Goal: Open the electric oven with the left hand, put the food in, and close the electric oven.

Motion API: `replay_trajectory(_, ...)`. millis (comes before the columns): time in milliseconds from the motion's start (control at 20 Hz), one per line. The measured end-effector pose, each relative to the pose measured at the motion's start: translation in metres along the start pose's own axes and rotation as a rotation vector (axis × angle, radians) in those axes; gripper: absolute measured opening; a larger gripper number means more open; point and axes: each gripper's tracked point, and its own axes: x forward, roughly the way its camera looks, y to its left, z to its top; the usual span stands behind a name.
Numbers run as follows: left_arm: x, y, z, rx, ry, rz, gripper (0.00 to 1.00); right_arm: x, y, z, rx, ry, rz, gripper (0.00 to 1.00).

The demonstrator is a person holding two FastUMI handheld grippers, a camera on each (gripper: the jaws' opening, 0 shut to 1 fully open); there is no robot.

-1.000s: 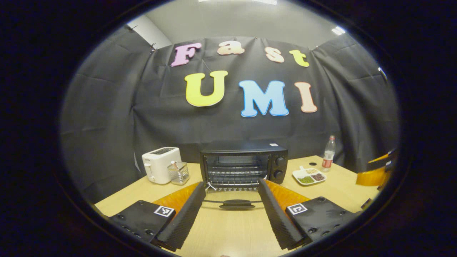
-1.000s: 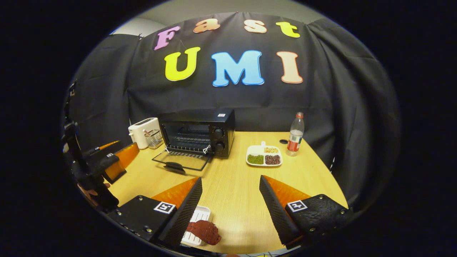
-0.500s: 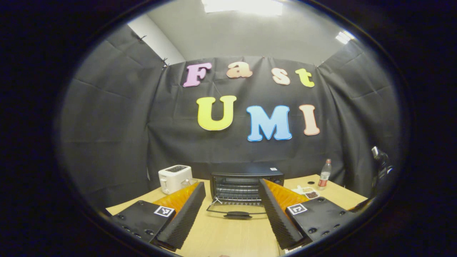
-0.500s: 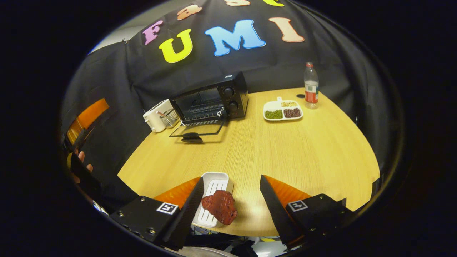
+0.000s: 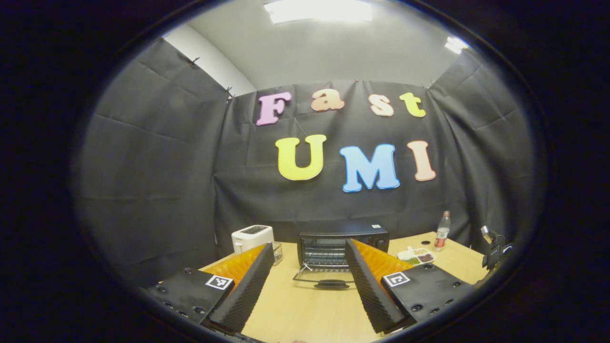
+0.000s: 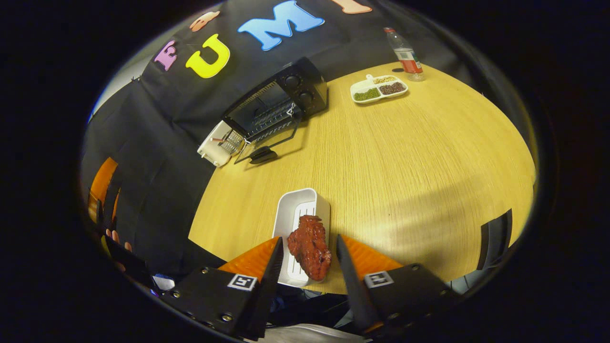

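Two hand-held grippers are working over a round light-wood table [image 6: 405, 157] walled by black cloth under a grey ceiling. Nearest, the right gripper [image 6: 309, 267] is straddling a dark red chunk of meat [image 6: 310, 247] lying on a white rectangular ribbed tray [image 6: 298, 212] at the table's near edge; its fingers are standing apart, just beside the meat, not pressing it. The left gripper [image 5: 310, 286] is hanging released, grasping nothing. Farther off, the black electric oven [image 5: 340, 243] is standing with its glass door [image 5: 324, 280] lying open beside a white toaster [image 5: 251, 237]; a white divided dish of beans [image 6: 379, 89] and a clear plastic bottle [image 6: 404, 50] are sitting beyond. Compared with half a second earlier, the left gripper has drawn back from the oven, and the right has narrowed around the meat.
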Motion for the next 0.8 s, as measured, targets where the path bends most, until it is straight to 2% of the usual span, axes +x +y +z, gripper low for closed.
replay_trajectory(50,-0.002,0.003,-0.002,0.002,0.002,0.011,0.99,0.016,-0.002,-0.005,0.014,0.017,0.009,0.42)
replay_trajectory(100,-0.005,0.006,-0.002,0.003,0.004,0.020,0.99,0.007,-0.001,-0.003,0.033,0.023,0.029,0.26)
replay_trajectory(150,-0.006,0.008,-0.003,0.003,0.005,0.028,0.95,0.003,0.007,0.001,0.070,0.004,0.063,0.26)
replay_trajectory(200,-0.008,0.009,-0.002,0.000,0.005,0.032,0.99,0.006,0.010,-0.001,0.086,0.020,0.086,0.14)
replay_trajectory(250,-0.008,0.010,-0.002,0.001,0.003,0.036,0.99,0.001,0.009,0.003,0.082,0.004,0.086,0.13)
replay_trajectory(300,-0.010,0.011,0.000,0.003,-0.001,0.042,0.99,0.000,0.010,0.004,0.049,-0.002,0.089,0.08)
replay_trajectory(400,-0.012,0.013,0.004,0.013,-0.013,0.045,0.99,-0.005,0.014,0.010,0.003,-0.010,0.091,0.08)
replay_trajectory(450,-0.011,0.012,0.005,0.015,-0.018,0.040,0.94,-0.008,0.015,0.013,0.000,-0.011,0.087,0.08)
replay_trajectory(500,-0.008,0.012,0.005,0.016,-0.020,0.032,1.00,-0.010,0.018,0.020,0.002,-0.023,0.086,0.08)
replay_trajectory(700,0.016,0.013,0.002,0.002,-0.023,0.001,1.00,-0.010,0.041,0.056,0.006,-0.083,0.103,0.08)
replay_trajectory(800,0.031,0.015,-0.002,-0.008,-0.018,-0.016,1.00,-0.005,0.051,0.076,-0.008,-0.121,0.087,0.08)
